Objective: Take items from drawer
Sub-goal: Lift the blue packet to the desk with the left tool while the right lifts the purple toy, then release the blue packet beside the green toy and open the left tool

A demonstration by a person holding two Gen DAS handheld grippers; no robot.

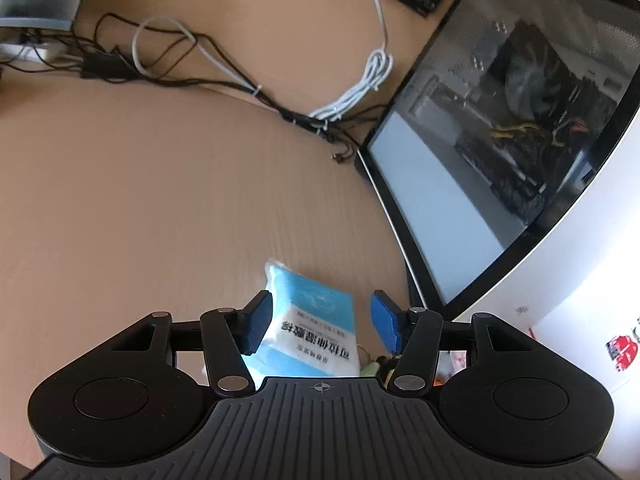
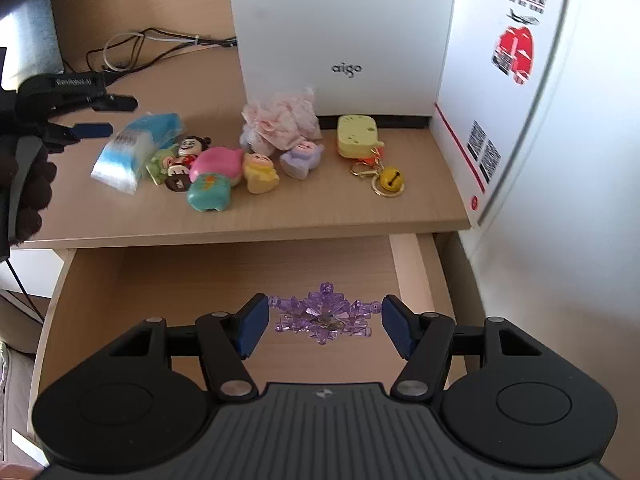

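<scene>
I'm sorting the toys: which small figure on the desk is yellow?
The yellow figure, between the pink-and-teal toy and the lilac figure.

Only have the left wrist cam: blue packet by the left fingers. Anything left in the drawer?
Observer: One purple snowflake in the drawer; I see nothing else in there.
Operator: Right gripper on it?
Observer: The right gripper has it between the fingers. Its tips reach both; can't tell if they press.
Operator: Is my packet down?
Observer: Yes. The packet lies on the desk, with the left gripper open beside it.
Operator: What's next to it?
Observer: A row of toys, then a keyring with a yellow bell.
</scene>
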